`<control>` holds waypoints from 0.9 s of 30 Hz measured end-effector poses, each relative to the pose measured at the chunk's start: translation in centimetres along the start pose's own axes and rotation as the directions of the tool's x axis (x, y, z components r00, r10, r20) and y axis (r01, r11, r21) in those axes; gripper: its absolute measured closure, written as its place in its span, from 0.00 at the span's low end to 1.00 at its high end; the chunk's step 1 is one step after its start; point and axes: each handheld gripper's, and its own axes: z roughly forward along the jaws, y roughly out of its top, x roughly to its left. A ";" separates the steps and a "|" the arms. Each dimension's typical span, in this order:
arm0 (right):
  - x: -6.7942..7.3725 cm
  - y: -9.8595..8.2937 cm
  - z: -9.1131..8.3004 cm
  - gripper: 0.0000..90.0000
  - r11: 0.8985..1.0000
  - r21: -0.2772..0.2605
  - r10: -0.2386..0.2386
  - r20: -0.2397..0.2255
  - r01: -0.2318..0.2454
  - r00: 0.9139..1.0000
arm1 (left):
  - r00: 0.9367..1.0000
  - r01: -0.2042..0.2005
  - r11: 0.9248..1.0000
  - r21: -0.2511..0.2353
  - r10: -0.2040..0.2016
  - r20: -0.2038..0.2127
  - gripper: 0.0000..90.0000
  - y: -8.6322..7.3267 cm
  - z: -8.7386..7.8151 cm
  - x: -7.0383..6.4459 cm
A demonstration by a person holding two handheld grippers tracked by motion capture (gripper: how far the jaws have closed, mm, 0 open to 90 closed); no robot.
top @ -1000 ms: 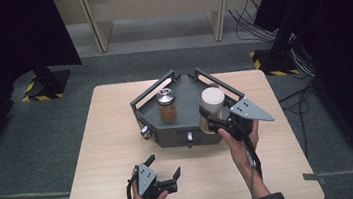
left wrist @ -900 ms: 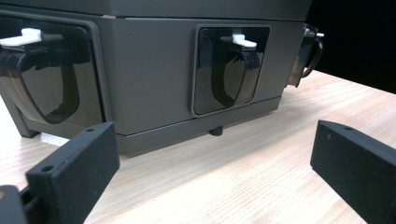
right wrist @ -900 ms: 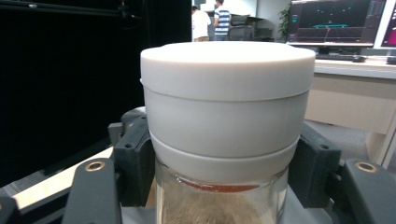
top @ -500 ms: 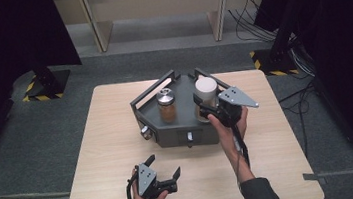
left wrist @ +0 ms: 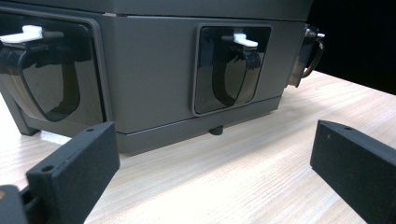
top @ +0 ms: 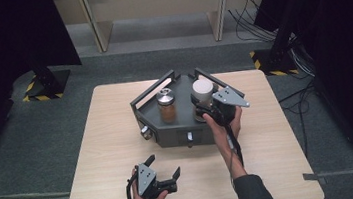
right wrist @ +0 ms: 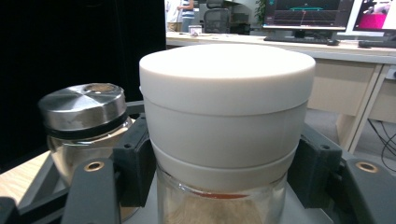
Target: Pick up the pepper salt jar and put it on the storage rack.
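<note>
1. Tabletop – light wood, carries everything.
2. Dark grey tray sits at the far middle of the tabletop; angular body, raised rails at the back, small knobs on its front faces. The left tool view looks at its side wall from low down.
3. White-lidded jar stands upright on the tray's right part, long axis vertical, lid up. Brownish contents show through the glass below the lid.
4. Metal-lidded jar – upright too, just left of the white-lidded one, apart from it.
5. Right tool is at the white-lidded jar from the near side; its jaws sit either side of the jar just under the lid, apparently closed on it.
6. Left tool rests low near the front edge of the tabletop, jaws spread wide, nothing between them, well apart from the tray.
7. Judgement: right hand is nearer, so a straight lift along the jar's vertical axis looks likely.
</note>
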 end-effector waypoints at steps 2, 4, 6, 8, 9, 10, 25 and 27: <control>0.1 -0.1 0.2 0.39 1.000 0.004 -0.001 0.007 0.001 1.000 | 1.000 0.000 1.000 0.001 0.000 0.000 0.01 0.0 0.0 0.0; 0.1 -0.2 0.4 0.39 1.000 0.003 -0.008 0.011 0.008 1.000 | 1.000 0.000 1.000 0.000 0.000 0.001 0.01 0.0 0.0 0.0; 0.1 -0.4 0.5 0.39 1.000 0.000 0.001 0.013 -0.001 1.000 | 1.000 0.000 1.000 0.001 0.000 0.000 0.01 0.0 0.0 0.0; 0.1 -0.5 0.5 0.39 1.000 -0.003 0.004 0.015 -0.004 1.000 | 1.000 -0.001 1.000 0.000 0.001 0.000 0.01 0.0 0.0 0.0; 0.1 -0.6 0.5 0.39 1.000 -0.005 0.007 0.017 -0.007 1.000 | 1.000 -0.001 1.000 0.000 0.001 0.000 0.01 0.0 0.0 0.0; 0.2 -0.6 0.4 0.39 1.000 -0.005 0.006 0.017 -0.006 1.000 | 1.000 -0.001 1.000 0.000 0.001 0.000 0.01 0.0 0.0 0.0; 0.6 -0.7 -0.3 0.06 1.000 -0.006 0.028 0.046 -0.027 0.999 | 1.000 -0.002 1.000 0.000 0.002 -0.002 0.01 0.0 0.0 0.0; 0.3 -0.9 -0.4 0.04 0.999 -0.015 0.041 0.039 -0.041 0.998 | 1.000 -0.003 1.000 0.000 0.003 -0.002 0.01 0.0 0.0 0.0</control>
